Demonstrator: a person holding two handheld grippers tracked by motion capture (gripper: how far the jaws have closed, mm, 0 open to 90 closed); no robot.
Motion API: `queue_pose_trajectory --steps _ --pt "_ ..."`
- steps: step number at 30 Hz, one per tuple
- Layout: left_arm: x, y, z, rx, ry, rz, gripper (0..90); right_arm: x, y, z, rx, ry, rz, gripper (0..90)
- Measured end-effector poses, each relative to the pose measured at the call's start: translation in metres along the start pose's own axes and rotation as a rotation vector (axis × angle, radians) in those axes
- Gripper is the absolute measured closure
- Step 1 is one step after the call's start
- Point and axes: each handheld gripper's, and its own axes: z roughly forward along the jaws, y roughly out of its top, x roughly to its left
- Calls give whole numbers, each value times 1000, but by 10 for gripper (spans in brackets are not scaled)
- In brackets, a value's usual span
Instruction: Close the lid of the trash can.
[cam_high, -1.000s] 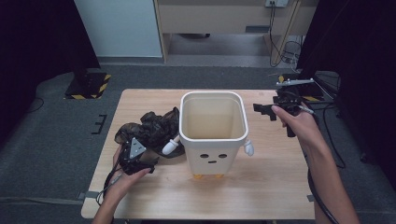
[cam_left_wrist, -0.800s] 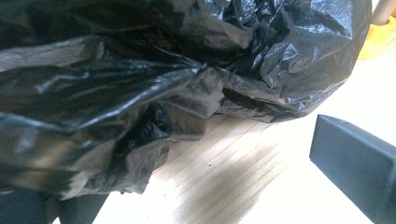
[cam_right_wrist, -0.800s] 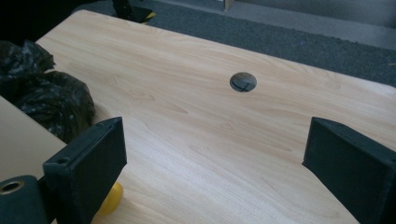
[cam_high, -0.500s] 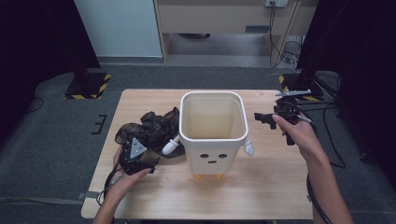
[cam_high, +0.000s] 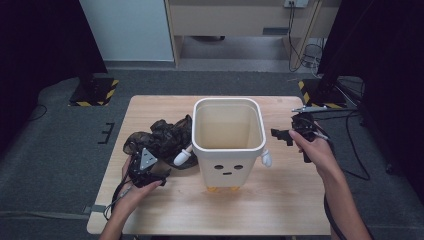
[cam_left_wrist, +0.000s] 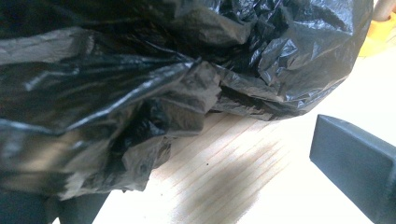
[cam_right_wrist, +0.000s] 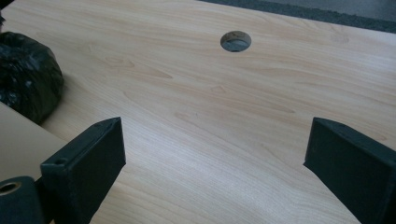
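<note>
A white bin with a drawn face, small white arms and orange feet stands in the middle of the wooden table. A crumpled black plastic bag lies against its left side. My left gripper rests at the bag's near edge. In the left gripper view the bag drapes over the left jaw while the right jaw stands far off, so the left gripper is open. My right gripper hovers right of the bin. It is open over bare wood, nothing between its jaws.
A round cable hole pierces the tabletop beyond the right gripper. A fold of the bag and the bin's rim sit at that view's left. Cables trail off the table's right side.
My right gripper has come nearer the person and slightly toward the bin. The left gripper and the bag have hardly moved.
</note>
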Motion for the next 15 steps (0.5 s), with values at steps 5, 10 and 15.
queue_pose_trajectory --steps 5,10,15 --pt "-1 0 1 3 4 1 42 -4 -15 7 20 -3 13 52" --pt "-2 -1 2 16 4 6 42 -9 -31 17 43 -4 36 54" --pt "-3 -1 3 19 1 10 42 -12 -47 27 70 -5 59 56"
